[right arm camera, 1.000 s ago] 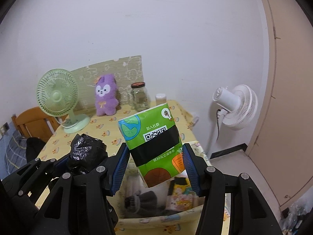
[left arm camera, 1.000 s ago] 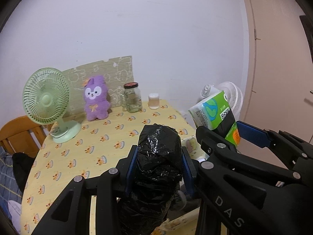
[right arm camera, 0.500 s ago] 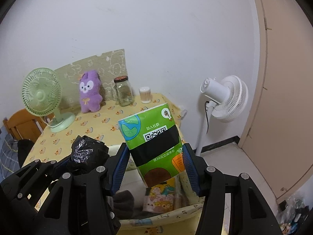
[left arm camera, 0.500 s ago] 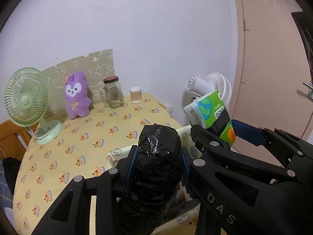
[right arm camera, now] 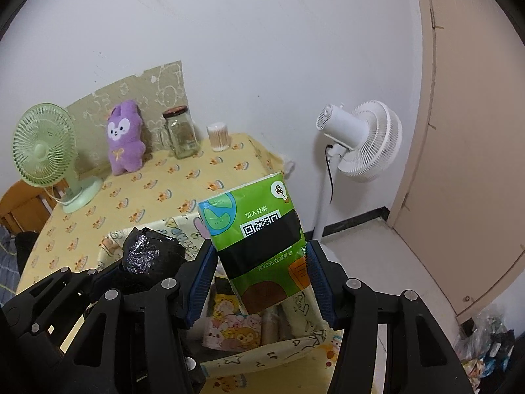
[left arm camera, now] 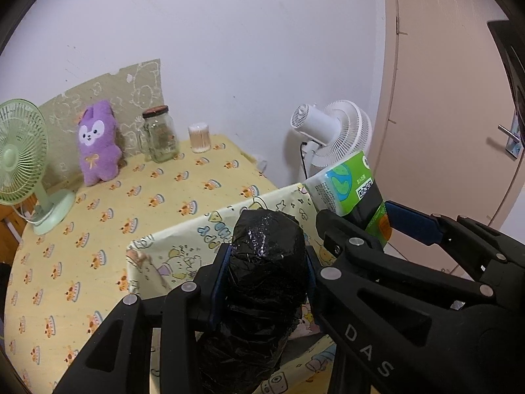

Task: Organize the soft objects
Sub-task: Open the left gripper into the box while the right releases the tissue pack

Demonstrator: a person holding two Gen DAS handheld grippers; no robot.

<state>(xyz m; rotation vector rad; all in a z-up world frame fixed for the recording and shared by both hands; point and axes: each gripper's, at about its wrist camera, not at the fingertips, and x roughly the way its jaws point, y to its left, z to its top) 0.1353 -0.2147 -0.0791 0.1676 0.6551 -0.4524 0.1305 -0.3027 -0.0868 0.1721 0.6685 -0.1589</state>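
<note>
My left gripper (left arm camera: 264, 272) is shut on a roll of black plastic bags (left arm camera: 265, 262), held above a patterned fabric storage box (left arm camera: 183, 246). My right gripper (right arm camera: 262, 279) is shut on a green tissue pack (right arm camera: 256, 236), held over the same box (right arm camera: 295, 344). The box holds cartoon-printed packets (right arm camera: 229, 325). The black roll also shows in the right wrist view (right arm camera: 147, 252), and the tissue pack in the left wrist view (left arm camera: 351, 190). A purple plush rabbit (left arm camera: 96, 144) stands at the back of the table.
The yellow-clothed table (left arm camera: 98, 223) carries a green desk fan (left arm camera: 23, 157), a glass jar (left arm camera: 159, 138) and a cotton-swab cup (left arm camera: 199, 138). A white standing fan (right arm camera: 357, 141) is on the floor to the right. A beige door (right arm camera: 475, 131) is beyond it.
Both grippers have risen and pulled back from the table with their loads. The storage box now shows more fully beneath them.
</note>
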